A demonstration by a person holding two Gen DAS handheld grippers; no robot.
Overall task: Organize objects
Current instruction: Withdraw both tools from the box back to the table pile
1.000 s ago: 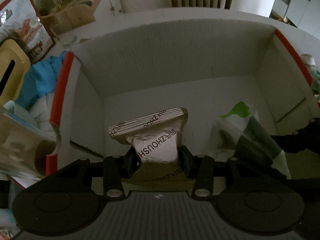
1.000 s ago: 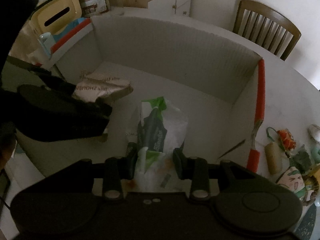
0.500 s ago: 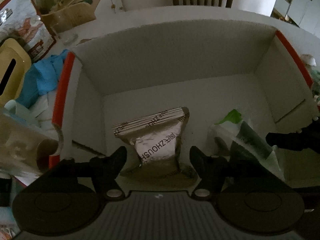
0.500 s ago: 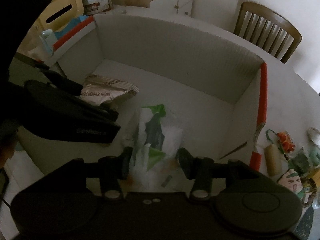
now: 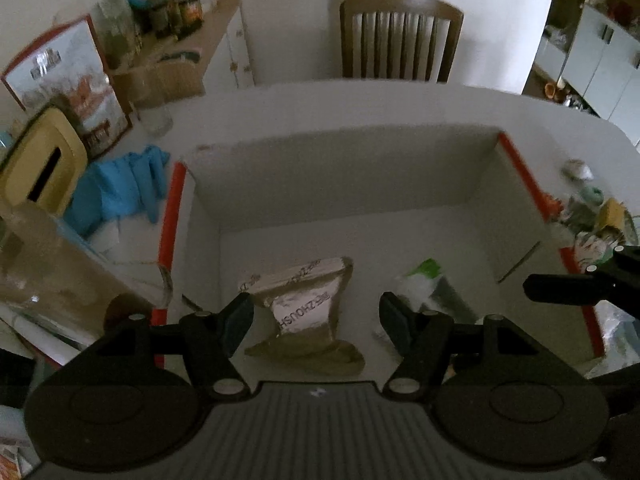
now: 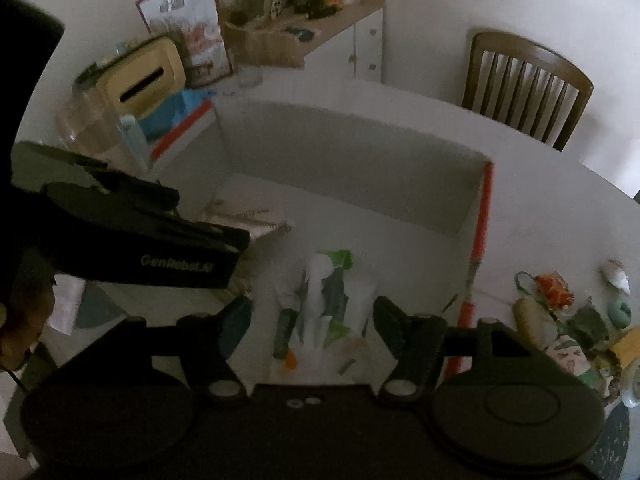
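Both packets in the box, both grippers empty.
Left gripper (image 5: 316,320) and right gripper (image 6: 312,324) hang jaws apart over the white cardboard box with red edge strips (image 5: 516,160). Crinkled silver foil pouch (image 5: 308,304) and white-green plastic packet (image 6: 324,300) lie on its floor, side by side. Drop looks done; next pick likely from the small-item clutter on the white table (image 6: 560,312), right of the box.

Home dining area. White round table (image 6: 540,208) with a slat-back wooden chair (image 5: 400,36) pushed up to it, white sideboard (image 5: 236,52) loaded with jars (image 5: 176,12), white cupboards (image 5: 600,64) behind, tissue box (image 6: 140,76) and blue cloth (image 5: 120,188) on the table.
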